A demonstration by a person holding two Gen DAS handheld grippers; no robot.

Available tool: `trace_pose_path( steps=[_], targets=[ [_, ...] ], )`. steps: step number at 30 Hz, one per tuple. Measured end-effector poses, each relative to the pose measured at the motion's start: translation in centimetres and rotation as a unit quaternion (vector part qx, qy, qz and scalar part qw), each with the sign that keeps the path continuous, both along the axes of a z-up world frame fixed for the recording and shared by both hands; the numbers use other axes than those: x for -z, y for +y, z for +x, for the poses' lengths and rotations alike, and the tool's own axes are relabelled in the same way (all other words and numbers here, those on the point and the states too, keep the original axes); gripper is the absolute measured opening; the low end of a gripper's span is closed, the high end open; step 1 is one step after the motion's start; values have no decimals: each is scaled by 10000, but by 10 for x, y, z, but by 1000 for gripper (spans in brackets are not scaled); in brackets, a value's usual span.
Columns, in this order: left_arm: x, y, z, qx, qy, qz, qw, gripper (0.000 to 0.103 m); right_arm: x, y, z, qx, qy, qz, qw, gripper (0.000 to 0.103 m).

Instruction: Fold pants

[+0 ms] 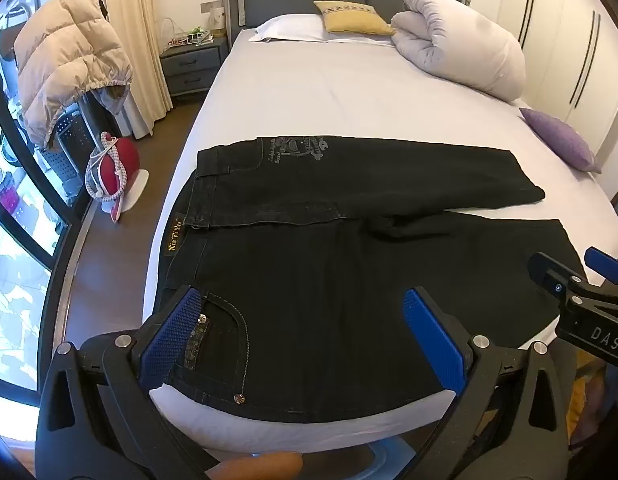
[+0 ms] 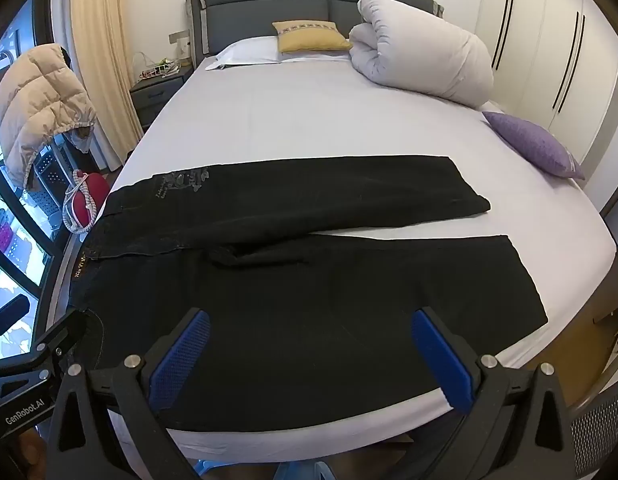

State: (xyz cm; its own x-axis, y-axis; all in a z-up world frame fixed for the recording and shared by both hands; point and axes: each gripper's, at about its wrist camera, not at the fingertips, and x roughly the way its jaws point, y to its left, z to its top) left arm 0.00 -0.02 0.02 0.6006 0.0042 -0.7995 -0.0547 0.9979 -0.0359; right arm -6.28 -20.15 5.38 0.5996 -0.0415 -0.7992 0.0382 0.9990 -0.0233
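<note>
Black jeans (image 1: 349,248) lie spread flat across the near end of the bed, waistband at the left, both legs running to the right and splayed apart. They also show in the right wrist view (image 2: 309,280). My left gripper (image 1: 309,320) is open, hovering over the near hip pocket by the waist. My right gripper (image 2: 309,344) is open, hovering over the near leg, further right. Its fingers also show at the right edge of the left wrist view (image 1: 565,272). Neither holds any cloth.
The white sheet of the bed (image 1: 349,92) stretches beyond the jeans. A rolled duvet (image 1: 461,40), a yellow cushion (image 1: 353,18) and a purple cushion (image 1: 561,140) lie at the far and right sides. A red object (image 1: 117,168) stands on the floor at left.
</note>
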Motion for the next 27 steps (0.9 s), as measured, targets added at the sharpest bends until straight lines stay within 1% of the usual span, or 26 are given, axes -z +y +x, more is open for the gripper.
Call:
trace_pose_path(
  steps=[4, 9, 10, 14, 19, 21, 27],
  targets=[
    [-1, -1, -2, -11, -56, 43, 10000, 103, 1, 0, 0, 0, -2, 0, 10000, 103],
    [-1, -2, -1, -7, -14, 71, 10000, 103, 2, 0, 0, -9, 0, 8, 10000, 103],
    [-1, -2, -1, -8, -14, 70, 10000, 103, 7, -1, -1, -4, 9, 6, 10000, 103],
    [-1, -1, 0, -4, -9, 64, 10000, 103, 10, -2, -4, -11, 3, 9, 10000, 103],
    [2, 0, -1, -6, 0, 73, 10000, 103, 5, 0, -1, 2, 38, 4, 10000, 103],
    [2, 0, -2, -7, -3, 71, 10000, 103, 11, 1, -3, 2, 37, 7, 10000, 103],
    [2, 0, -1, -5, 7, 83, 10000, 103, 10, 1, -2, 0, 46, 6, 10000, 103]
  ],
)
